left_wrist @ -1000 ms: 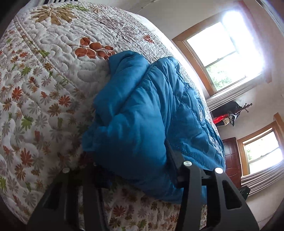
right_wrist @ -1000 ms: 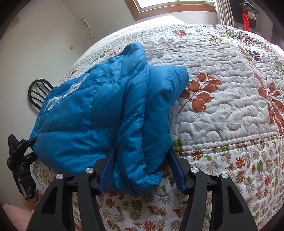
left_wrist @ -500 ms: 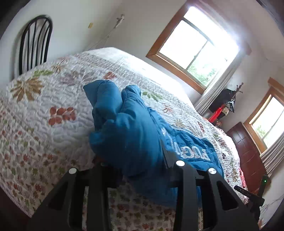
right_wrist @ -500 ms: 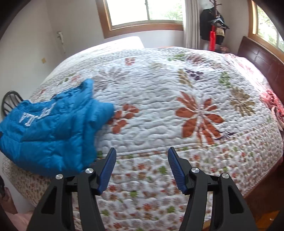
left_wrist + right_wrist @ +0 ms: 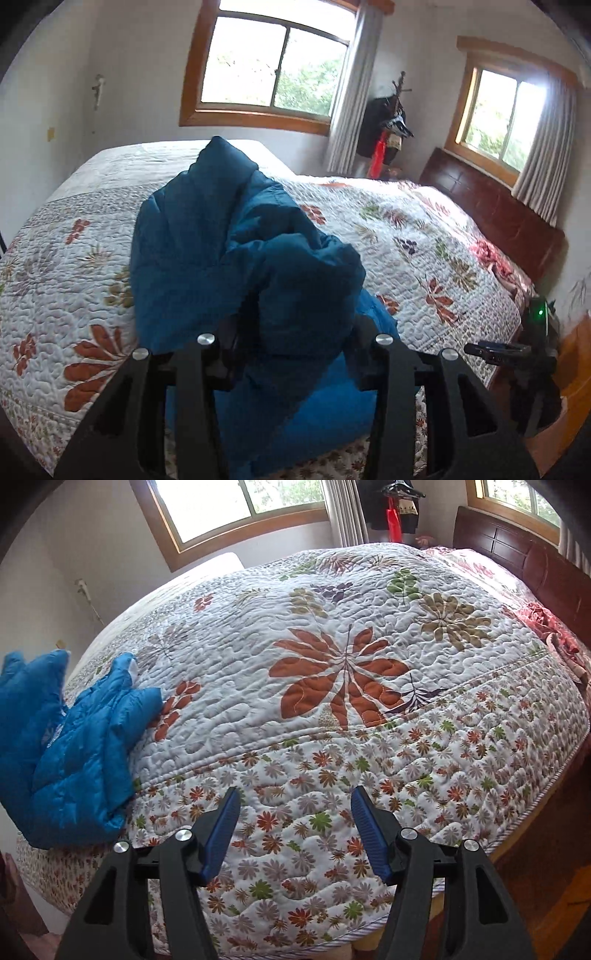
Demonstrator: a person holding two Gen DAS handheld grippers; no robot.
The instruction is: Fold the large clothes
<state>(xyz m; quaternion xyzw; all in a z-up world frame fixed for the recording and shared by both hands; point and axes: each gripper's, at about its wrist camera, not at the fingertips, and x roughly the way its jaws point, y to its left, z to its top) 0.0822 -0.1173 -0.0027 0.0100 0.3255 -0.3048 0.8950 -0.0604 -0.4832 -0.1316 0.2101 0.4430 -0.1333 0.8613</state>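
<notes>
1. On the near edge of the bed, the blue puffer jacket (image 5: 236,236) is bunched up, one end lifted off the quilt (image 5: 424,236) and the rest lying on it.
2. Left gripper (image 5: 295,332) — a thick fold of the jacket fills the gap between its fingers and hides the pads; the jaws are easing apart, yet the cloth stays wedged between them and hangs from there.
3. Right gripper (image 5: 293,830) — jaws spread wide, blue pads (image 5: 221,834) bare, nothing between them and nothing touched; it hangs over the quilt's flowered border, well to the right of the jacket (image 5: 74,746).
4. Writing: a sliver of white print shows on the jacket in the right wrist view, too creased to read. No other label can be made out.
5. Beyond the jacket the quilt shows large orange and green leaves.
6. Farther out: a dark wooden headboard (image 5: 491,210) at the right, two wood-framed windows (image 5: 273,70) with pale curtains, and a coat stand (image 5: 391,122) between them.
</notes>
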